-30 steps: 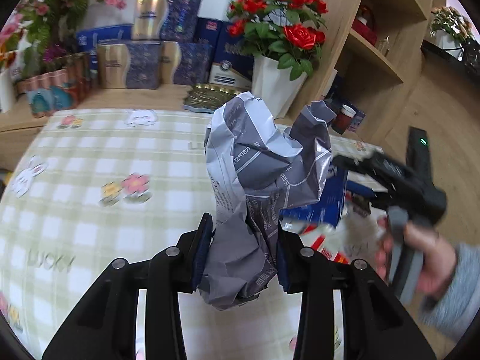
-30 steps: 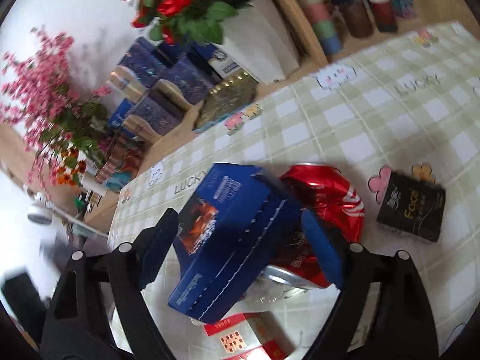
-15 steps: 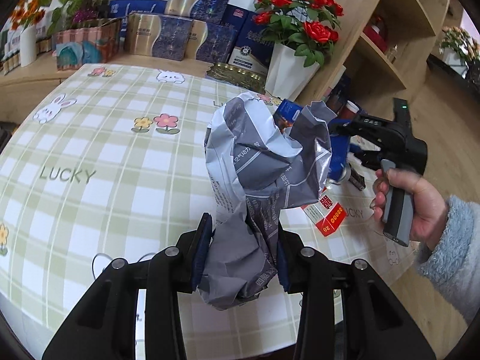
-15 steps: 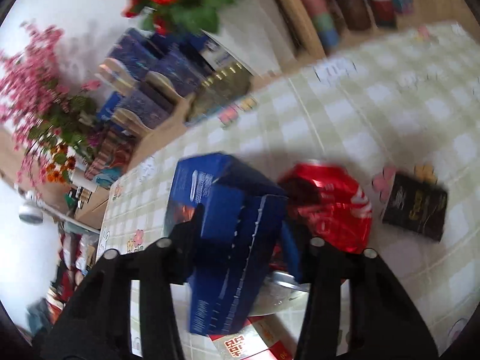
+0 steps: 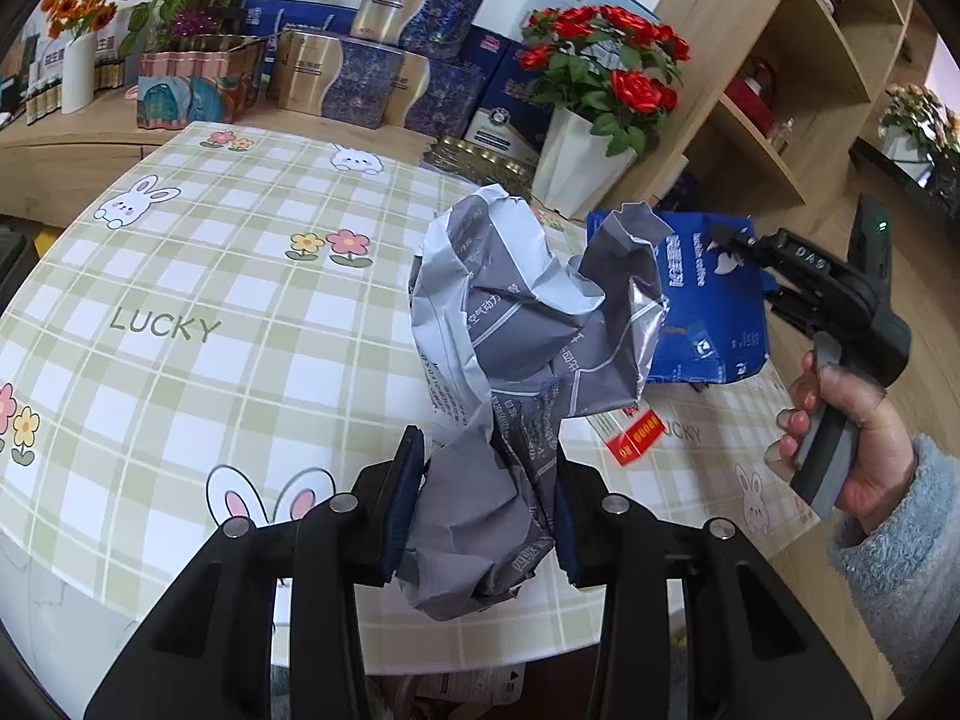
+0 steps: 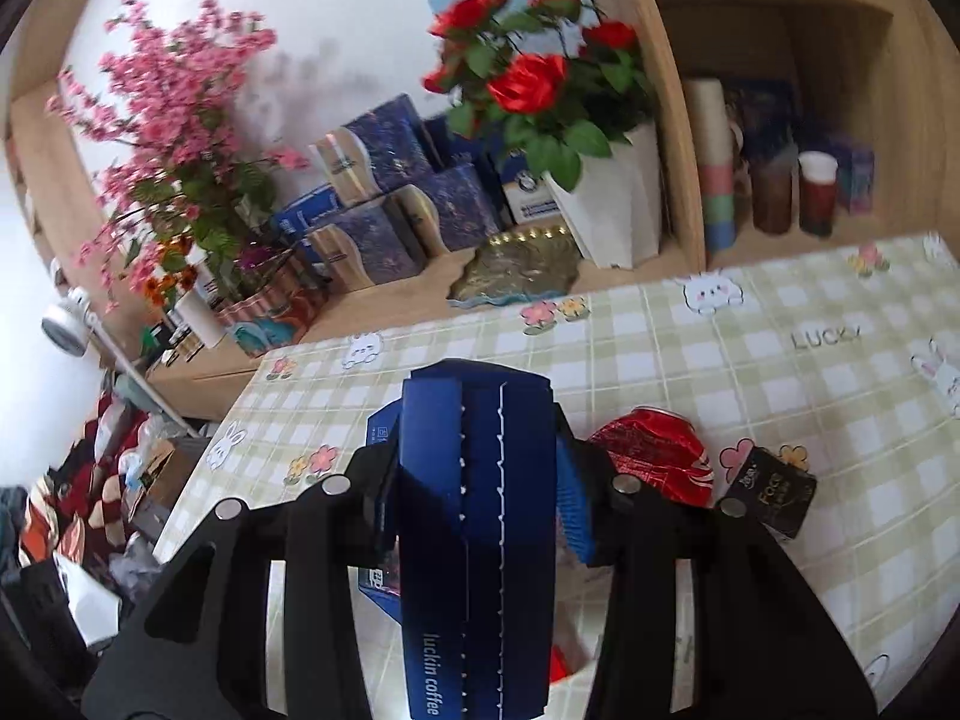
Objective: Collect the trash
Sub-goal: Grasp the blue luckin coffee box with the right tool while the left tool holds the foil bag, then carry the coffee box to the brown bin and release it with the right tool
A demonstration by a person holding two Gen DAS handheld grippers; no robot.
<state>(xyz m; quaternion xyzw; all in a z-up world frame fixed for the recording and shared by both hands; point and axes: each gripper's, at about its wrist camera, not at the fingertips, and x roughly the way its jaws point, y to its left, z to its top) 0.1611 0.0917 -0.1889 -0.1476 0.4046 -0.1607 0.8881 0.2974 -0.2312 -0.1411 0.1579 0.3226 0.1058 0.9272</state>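
My left gripper is shut on a crumpled grey and white plastic bag and holds it above the near edge of the checked table. My right gripper is shut on a blue coffee box, lifted off the table; the box also shows in the left wrist view, with the right gripper to its right. A crushed red can, a small black packet and a red and white carton lie on the table.
A white pot of red roses, stacked blue gift boxes and a wooden shelf unit stand behind the table. Pink flowers stand at the back left. A pile of clutter lies on the floor to the left of the table.
My right gripper closed on the blue box and lifted it off the can, turning it upright. My left gripper drew back toward the table's near edge with the bag.
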